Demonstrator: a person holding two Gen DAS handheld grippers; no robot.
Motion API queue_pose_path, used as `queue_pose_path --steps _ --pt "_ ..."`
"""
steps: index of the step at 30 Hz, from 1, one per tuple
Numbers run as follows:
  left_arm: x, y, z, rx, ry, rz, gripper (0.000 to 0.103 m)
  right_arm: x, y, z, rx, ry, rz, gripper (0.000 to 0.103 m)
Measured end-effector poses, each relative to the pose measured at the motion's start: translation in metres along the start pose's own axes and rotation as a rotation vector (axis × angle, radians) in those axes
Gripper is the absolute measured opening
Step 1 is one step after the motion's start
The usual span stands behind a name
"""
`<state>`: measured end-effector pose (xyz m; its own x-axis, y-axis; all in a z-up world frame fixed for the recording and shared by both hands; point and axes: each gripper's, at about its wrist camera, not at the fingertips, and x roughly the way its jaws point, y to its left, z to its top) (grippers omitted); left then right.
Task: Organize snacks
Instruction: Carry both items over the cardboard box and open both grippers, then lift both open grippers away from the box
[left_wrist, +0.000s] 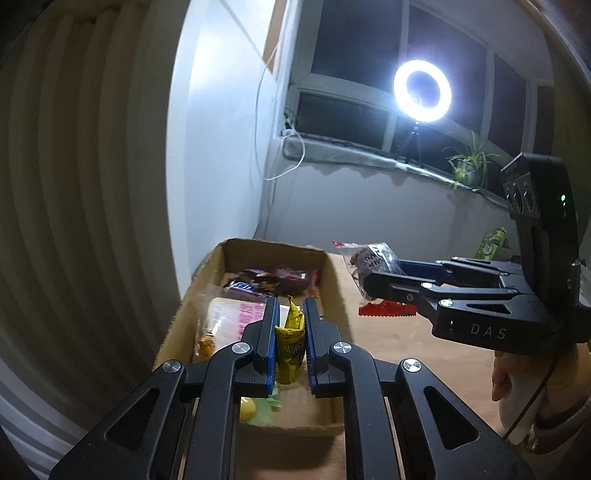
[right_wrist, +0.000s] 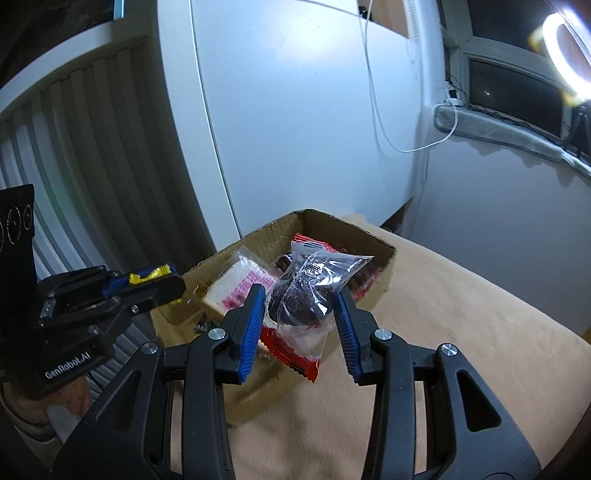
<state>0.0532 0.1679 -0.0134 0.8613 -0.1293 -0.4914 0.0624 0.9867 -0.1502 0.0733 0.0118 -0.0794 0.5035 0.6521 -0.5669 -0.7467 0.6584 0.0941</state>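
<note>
Your left gripper (left_wrist: 289, 328) hangs over the near half of the cardboard box (left_wrist: 184, 310), jaws closed down on a yellow snack wrapper (left_wrist: 290, 341), which stands upright between the blue pads (left_wrist: 272, 332); seen from the right wrist, the same wrapper shows as a yellow strip pinched between the pads of that gripper (right_wrist: 155, 275). Below it the box already holds a pale bag with pink print (left_wrist: 229, 317), a Snickers bar (left_wrist: 245, 287) and other dark wrapped bars (left_wrist: 284, 277) toward the far wall, plus a yellow-green item (left_wrist: 255, 410) at the near wall, partly hidden by the jaws. The box sits at the left edge of the tan surface (left_wrist: 399, 354), close to the white wall. To the right, your right gripper (right_wrist: 301, 314) is held above the surface just beside the box's right wall, jaws partly open but bearing on both sides of a clear packet with a dark brown snack inside (right_wrist: 306, 295) and a red wrapper (right_wrist: 291, 356) beneath it; you cannot tell whether the two are one item. A green packet (left_wrist: 491, 243) stands at the far right edge of the surface. On the windowsill behind, a ring light (left_wrist: 422, 90) glows beside a potted plant (left_wrist: 467, 164).
</note>
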Motion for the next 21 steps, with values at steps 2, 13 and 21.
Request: queue_pose_path --steps 2,13,21 --pt "0.009 0.006 0.0 -0.004 0.012 0.004 0.011 0.013 -0.003 0.004 -0.001 0.009 0.008 0.04" --pt "0.064 0.018 -0.001 -0.03 0.125 0.057 0.057 0.068 -0.02 0.009 0.006 0.029 0.004 0.074" --pt "0.046 0.014 -0.011 -0.013 0.107 0.12 0.081 0.034 -0.016 -0.008 0.035 -0.037 -0.058 0.103"
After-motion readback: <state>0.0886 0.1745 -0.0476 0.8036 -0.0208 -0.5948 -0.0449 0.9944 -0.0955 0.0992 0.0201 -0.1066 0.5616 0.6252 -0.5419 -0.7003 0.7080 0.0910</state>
